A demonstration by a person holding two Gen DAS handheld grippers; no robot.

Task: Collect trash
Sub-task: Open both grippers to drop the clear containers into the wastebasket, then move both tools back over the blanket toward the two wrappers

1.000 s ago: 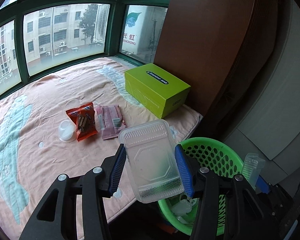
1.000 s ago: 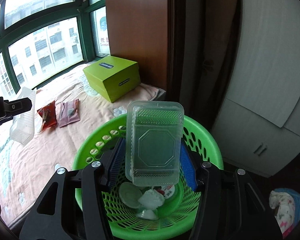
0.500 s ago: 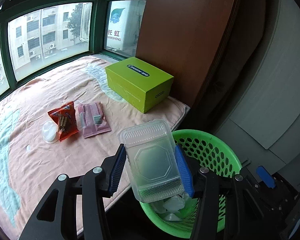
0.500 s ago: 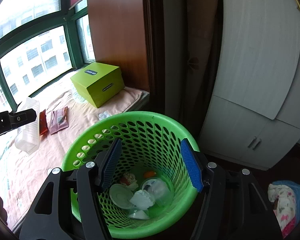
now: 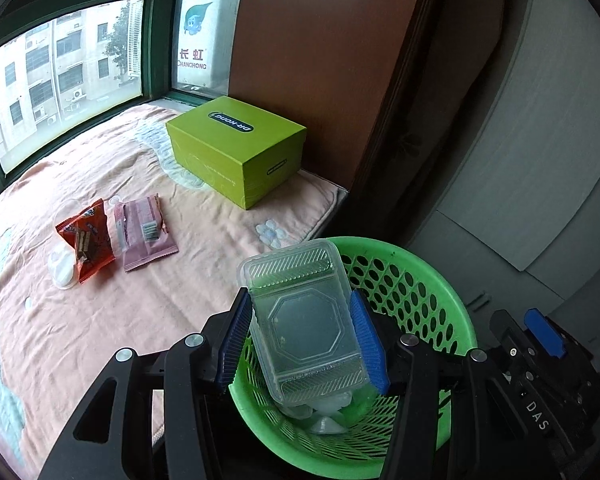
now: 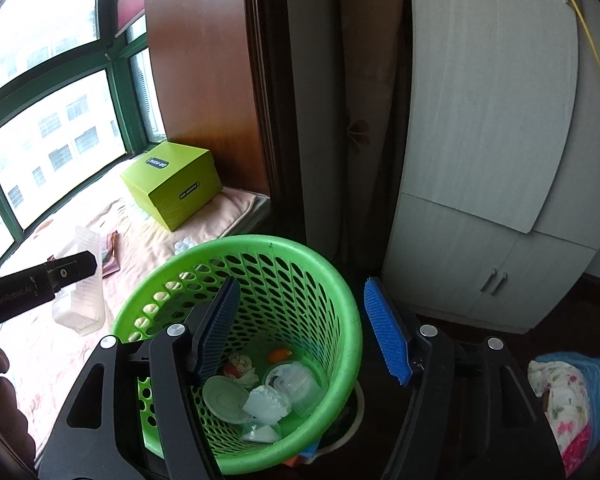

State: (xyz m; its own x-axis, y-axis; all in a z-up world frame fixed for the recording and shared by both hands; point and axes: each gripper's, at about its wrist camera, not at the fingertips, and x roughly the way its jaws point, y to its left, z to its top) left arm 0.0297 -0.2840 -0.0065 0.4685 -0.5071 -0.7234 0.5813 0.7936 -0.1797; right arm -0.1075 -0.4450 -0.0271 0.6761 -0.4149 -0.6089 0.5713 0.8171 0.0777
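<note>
A clear plastic container [image 5: 306,320] is pinched between the blue pads of the left claw [image 5: 302,338] and is held tilted above the near-left rim of the green mesh basket [image 5: 416,276], not yet let go. The right claw [image 6: 300,328] is seen above the same basket with nothing between its pads, and its jaws are opening. Part of the task can be judged done: a round lid [image 6: 224,398], a clear cup [image 6: 292,380] and crumpled white scraps are already lying at the bottom of the basket. Left on the peach blanket of the bed [image 5: 140,308], to the far left of the basket, are an orange snack wrapper [image 5: 86,236], a pink wrapper [image 5: 144,232] and a small white cup [image 5: 62,268]. The lime-green shoebox [image 5: 236,152] is likely not trash.
</note>
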